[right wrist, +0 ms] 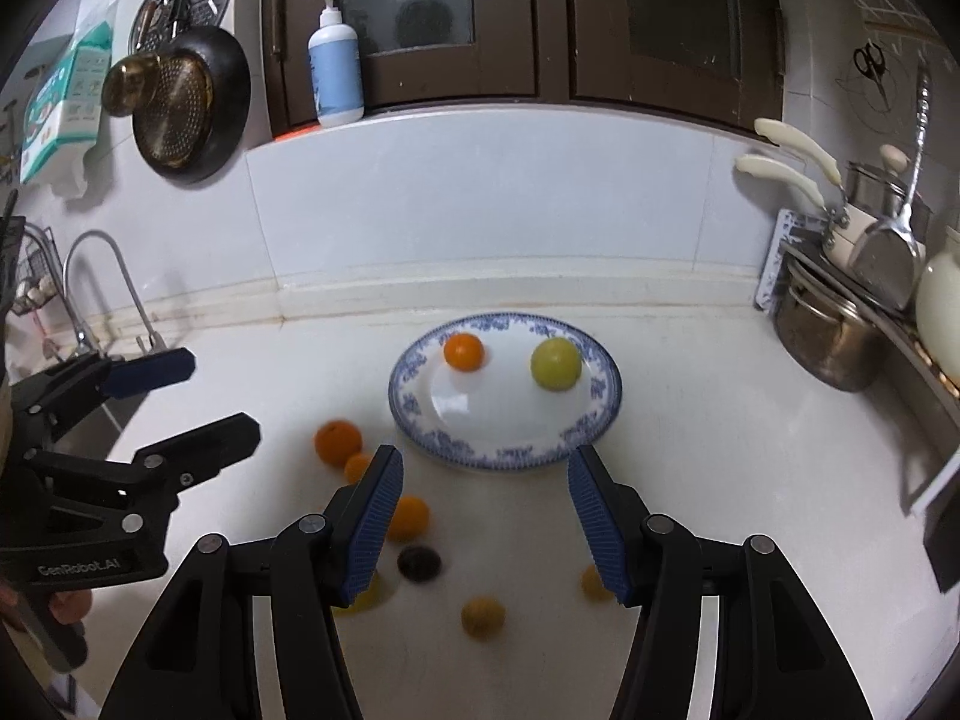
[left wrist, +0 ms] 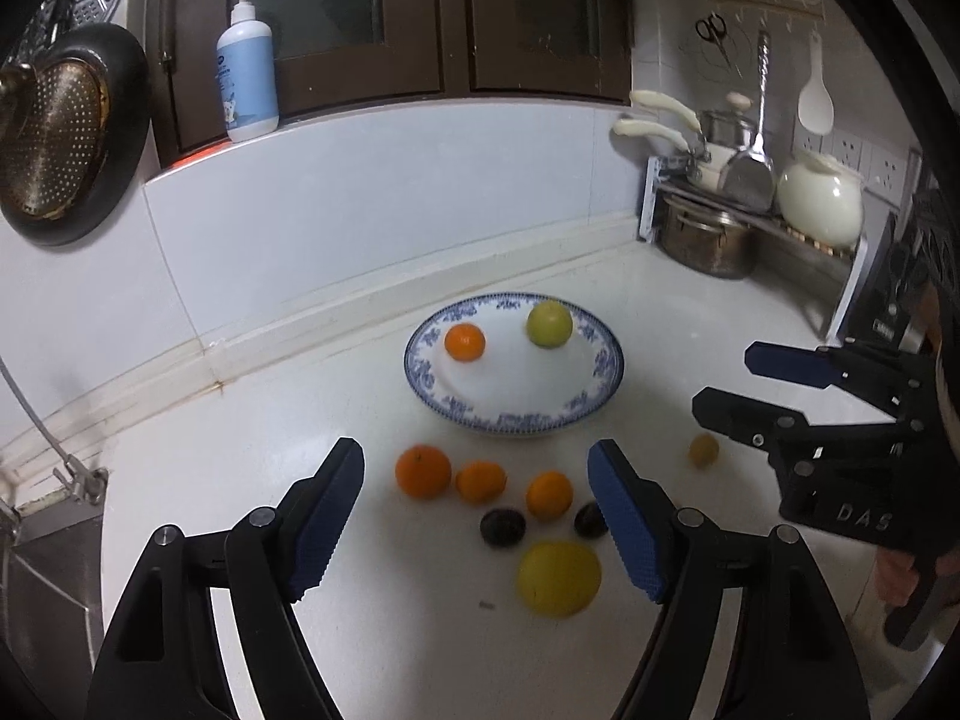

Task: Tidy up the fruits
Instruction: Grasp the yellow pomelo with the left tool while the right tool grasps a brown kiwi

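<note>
Blue-rimmed plate (left wrist: 600, 360) (round, glossy) bears two fruits.

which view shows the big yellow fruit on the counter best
The left wrist view: the big yellow fruit lies whole and unobstructed on the counter between that gripper's fingers. In the right wrist view only a sliver peeks out behind the finger.

plate (left wrist: 603, 360): blue-patterned rim, white, flat on counter | on plate: small orange (left wrist: 465, 342) left, green-yellow fruit (left wrist: 549, 324) right, apart | loose on counter in front: three oranges (left wrist: 480, 482) in a row, two dark fruits (left wrist: 502, 527), big yellow fruit (left wrist: 558, 578), small yellowish one (left wrist: 703, 450) off right
</note>
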`<act>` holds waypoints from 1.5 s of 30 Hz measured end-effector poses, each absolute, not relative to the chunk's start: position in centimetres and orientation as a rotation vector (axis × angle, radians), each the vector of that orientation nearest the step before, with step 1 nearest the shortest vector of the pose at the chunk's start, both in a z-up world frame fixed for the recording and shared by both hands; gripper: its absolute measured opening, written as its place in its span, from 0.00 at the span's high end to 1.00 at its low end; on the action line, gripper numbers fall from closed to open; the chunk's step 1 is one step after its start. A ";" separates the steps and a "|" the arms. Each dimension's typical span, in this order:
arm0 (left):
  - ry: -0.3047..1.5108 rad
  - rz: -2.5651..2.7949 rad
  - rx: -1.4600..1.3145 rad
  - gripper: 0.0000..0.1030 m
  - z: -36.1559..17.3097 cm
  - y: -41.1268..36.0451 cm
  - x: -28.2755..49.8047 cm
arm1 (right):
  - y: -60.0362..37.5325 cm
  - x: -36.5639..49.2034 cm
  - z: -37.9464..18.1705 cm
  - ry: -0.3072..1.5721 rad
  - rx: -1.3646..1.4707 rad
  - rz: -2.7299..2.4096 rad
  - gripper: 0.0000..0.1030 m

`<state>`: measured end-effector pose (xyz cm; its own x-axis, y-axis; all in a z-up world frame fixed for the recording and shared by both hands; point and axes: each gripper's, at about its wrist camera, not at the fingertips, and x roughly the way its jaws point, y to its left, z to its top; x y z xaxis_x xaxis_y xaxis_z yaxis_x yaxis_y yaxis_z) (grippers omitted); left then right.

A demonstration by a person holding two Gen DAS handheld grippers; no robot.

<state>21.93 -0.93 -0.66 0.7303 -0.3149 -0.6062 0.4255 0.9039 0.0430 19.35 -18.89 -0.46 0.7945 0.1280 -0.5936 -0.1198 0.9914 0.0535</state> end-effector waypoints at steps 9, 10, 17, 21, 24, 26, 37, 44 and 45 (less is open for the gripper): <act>0.656 -0.445 0.226 0.26 -3.5 -1.1 19.8 | -18.9 17.4 -2.7 0.701 0.000 0.134 0.43; 0.653 -0.449 0.232 0.26 -3.7 -1.3 19.6 | -18.9 17.2 -2.9 0.706 -0.005 0.136 0.43; 0.663 -0.488 0.250 0.26 -5.8 -1.7 19.1 | -18.6 16.6 -5.0 0.747 -0.012 0.170 0.43; 0.706 -0.514 0.234 0.26 -7.3 -1.9 19.5 | -18.5 16.9 -6.3 0.778 -0.001 0.186 0.44; 0.724 -0.515 0.242 0.26 -8.4 -2.1 19.7 | -18.6 17.1 -7.1 0.791 -0.005 0.182 0.44; 0.734 -0.520 0.243 0.26 -9.0 -2.3 19.8 | -18.7 17.3 -7.7 0.802 -0.010 0.179 0.44; 0.769 -0.534 0.231 0.36 -10.6 -3.5 21.0 | -19.0 18.6 -9.4 0.840 0.028 0.200 0.51; 0.783 -0.535 0.233 0.44 -10.8 -4.1 21.6 | -19.0 19.7 -10.3 0.866 0.032 0.213 0.58; 0.788 -0.538 0.231 0.45 -10.9 -4.1 21.7 | -19.0 19.8 -10.5 0.871 0.033 0.213 0.59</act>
<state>21.67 -4.14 -10.91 0.5803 -0.3717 -0.7246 0.5392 0.8421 -0.0002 19.76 -18.98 -10.49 0.6245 0.1986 -0.7554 -0.1721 0.9783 0.1149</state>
